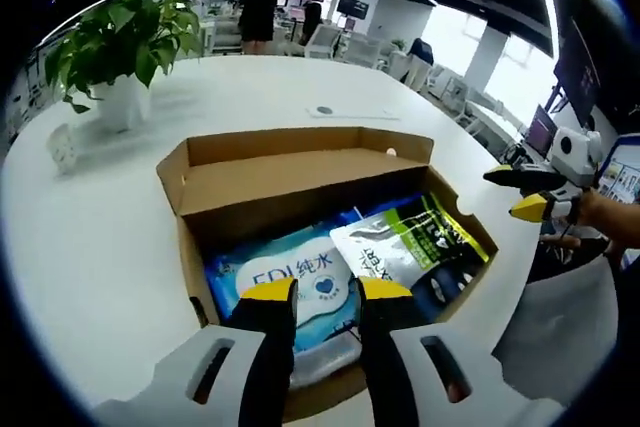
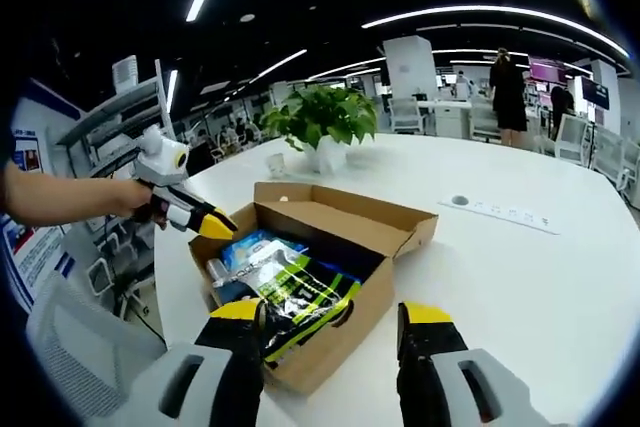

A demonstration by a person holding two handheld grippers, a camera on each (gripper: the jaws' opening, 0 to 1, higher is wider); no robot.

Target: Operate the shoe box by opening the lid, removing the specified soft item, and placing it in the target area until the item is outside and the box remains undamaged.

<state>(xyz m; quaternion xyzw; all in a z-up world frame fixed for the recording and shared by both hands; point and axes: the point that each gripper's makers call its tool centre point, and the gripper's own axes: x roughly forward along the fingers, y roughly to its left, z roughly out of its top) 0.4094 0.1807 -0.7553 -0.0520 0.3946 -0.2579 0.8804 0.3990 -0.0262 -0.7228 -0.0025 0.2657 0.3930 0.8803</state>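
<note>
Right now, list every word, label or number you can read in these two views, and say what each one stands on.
"EDI纯水" on the blue pack lying in the shoe box.
Print on the green, black and white pouch beside it: too blurred to read.
Poster at the room's edge in the right gripper view: too small to read.
Wall screens far off: unreadable.

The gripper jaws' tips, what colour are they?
Yellow tips on black jaws, clearest in the left gripper view.

Matt brown cardboard shoe box (image 1: 300,182), glossy plastic pouches (image 1: 400,242), smooth white table (image 1: 90,237)
</note>
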